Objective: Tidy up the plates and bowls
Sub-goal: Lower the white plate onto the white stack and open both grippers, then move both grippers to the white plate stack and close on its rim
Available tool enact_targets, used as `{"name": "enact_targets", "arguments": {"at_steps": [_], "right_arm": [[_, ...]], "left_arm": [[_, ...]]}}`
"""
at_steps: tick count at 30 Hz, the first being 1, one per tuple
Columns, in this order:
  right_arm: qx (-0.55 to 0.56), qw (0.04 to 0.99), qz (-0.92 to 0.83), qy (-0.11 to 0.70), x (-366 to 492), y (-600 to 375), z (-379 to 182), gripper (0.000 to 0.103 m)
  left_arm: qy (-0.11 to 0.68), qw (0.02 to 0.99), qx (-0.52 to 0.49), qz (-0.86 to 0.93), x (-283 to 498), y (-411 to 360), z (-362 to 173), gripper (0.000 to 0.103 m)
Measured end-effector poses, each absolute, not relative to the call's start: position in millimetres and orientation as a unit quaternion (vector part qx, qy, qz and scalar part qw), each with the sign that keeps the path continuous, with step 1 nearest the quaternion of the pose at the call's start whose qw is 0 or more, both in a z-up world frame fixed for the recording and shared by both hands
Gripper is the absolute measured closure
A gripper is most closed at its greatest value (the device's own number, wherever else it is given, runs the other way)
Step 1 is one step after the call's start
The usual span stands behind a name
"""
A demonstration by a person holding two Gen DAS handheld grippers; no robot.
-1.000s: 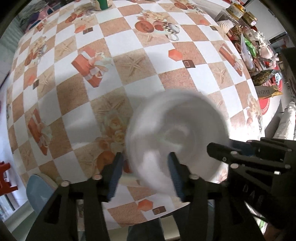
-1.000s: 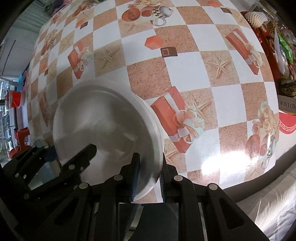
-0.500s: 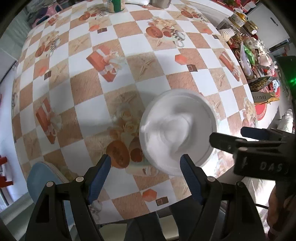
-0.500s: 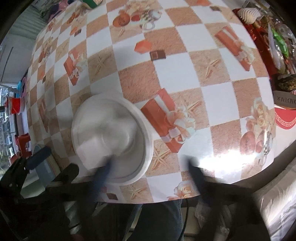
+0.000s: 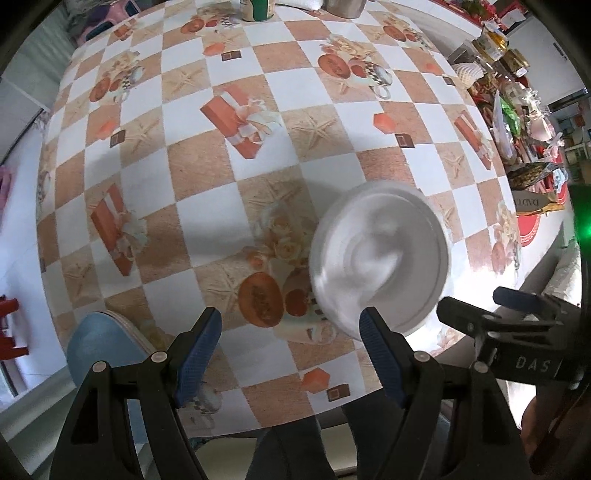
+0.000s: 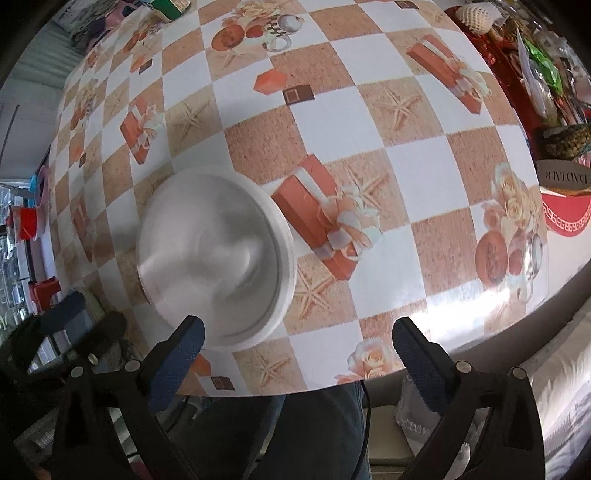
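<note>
One white stack of dishes (image 5: 378,260) on the tabletop (image 5: 207,173), close to the near edge, no gripper touching it. Blurred in both views; looks like a bowl nested in a plate, but piece count not readable. Sits flat, rim whole, partly over the printed fruit motif in the left wrist view, just beside the printed gift box in the right wrist view (image 6: 216,258).

Left gripper (image 5: 290,354): jaws spread wide, nothing between them, hanging just short of the stack's near-left rim. Right gripper (image 6: 297,363): also spread wide and empty, to the right of the stack, over the tabletop's near edge.

Progress, as a judgement: stacking appears done for these pieces; no other loose plates or bowls visible, so little or nothing left within these views.

Edges and room: stack near the front edge, not overhanging. Broad bare cloth beyond it toward the centre. Green can (image 5: 256,9) and metal pot (image 5: 343,5) far off at the back edge. Cluttered shelf (image 5: 517,110) off the right side, blue chair (image 5: 98,350) below front-left.
</note>
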State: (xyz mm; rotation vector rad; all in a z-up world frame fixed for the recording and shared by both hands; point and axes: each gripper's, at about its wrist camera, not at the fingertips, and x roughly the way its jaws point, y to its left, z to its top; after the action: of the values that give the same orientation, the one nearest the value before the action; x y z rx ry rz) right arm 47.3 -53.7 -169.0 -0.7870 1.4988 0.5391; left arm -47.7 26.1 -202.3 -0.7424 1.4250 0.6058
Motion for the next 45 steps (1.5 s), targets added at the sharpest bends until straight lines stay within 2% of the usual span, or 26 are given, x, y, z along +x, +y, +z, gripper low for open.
{"name": "enact_targets", "arguments": {"at_steps": [12, 45], "right_arm": [[-0.304, 0.639, 0.214, 0.673, 56.2, -70.4, -171.1, 0.001], [-0.317, 0.624, 0.202, 0.685, 82.1, -68.0, -180.8, 0.001]], "left_arm": [[0.647, 0.656, -0.297, 0.252, -38.0, 22.4, -201.7, 0.023], [0.658, 0.639, -0.311, 0.249, -28.4, 21.1, -218.3, 0.023]]}}
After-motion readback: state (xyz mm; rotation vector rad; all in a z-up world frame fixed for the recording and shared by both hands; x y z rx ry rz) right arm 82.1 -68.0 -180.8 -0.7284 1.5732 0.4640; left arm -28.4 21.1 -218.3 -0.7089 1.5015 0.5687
